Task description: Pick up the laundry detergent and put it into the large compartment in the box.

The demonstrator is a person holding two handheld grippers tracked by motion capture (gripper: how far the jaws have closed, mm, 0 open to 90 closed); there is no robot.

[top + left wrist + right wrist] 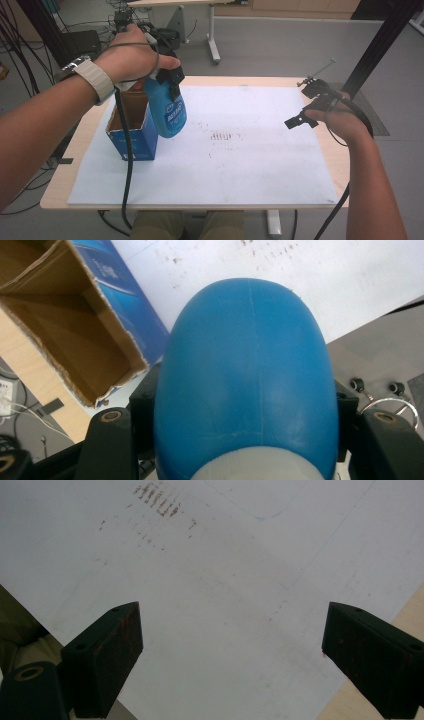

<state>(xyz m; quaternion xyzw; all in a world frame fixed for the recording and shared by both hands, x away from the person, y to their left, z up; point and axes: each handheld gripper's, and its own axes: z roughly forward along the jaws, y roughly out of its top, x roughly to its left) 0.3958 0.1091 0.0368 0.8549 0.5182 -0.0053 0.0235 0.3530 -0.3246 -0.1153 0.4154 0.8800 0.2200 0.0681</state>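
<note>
The blue bottle [169, 112] has a white label, but the print's too blurry to read. It hangs upright, long axis vertical, bottom down, lifted off the white mat [250, 160] just right of the open blue cardboard box [131, 130] at the left side. The left gripper [167, 75] is clamped on its upper part; the bottle's top is hidden behind the hand. The right gripper [305, 117] hovers at the right edge, jaws spread wide, holding nothing.

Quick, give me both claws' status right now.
Left claw: shut on the blue spray bottle, held up beside the open cardboard box.
Right claw: open, holding nothing, over the white mat.
</note>
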